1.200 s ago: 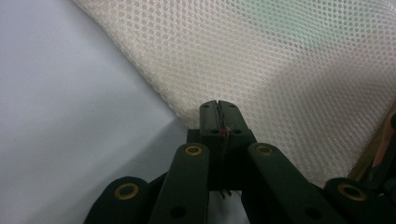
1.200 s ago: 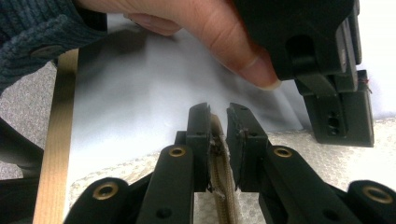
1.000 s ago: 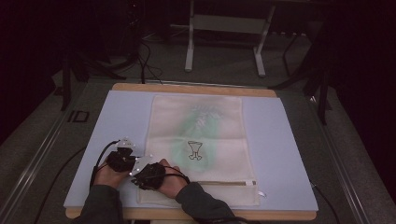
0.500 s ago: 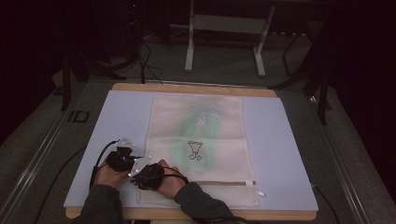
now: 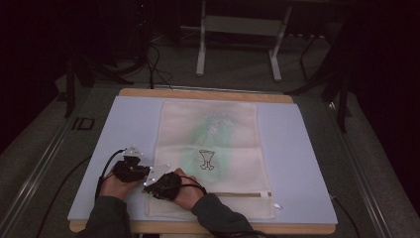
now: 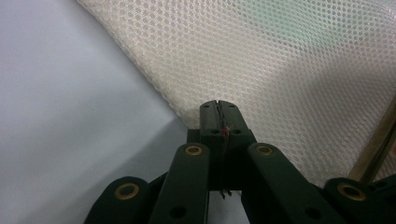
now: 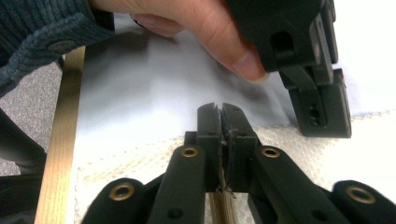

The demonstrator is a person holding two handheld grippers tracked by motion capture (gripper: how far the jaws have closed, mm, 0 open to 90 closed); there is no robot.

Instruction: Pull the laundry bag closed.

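Pinching the near left corner of the mesh laundry bag (image 5: 210,148), I have both tools closed on it: the left hand-held gripper (image 6: 218,106) has its jaws together on the bag's left edge, and the right hand-held gripper (image 7: 221,109) has just been closing on the fabric beside it. The bag lies flat in the middle of the desk (image 5: 307,163), so I judge only the grasp is done; lifting or folding is still left. I count one bag, two grippers, one desk.
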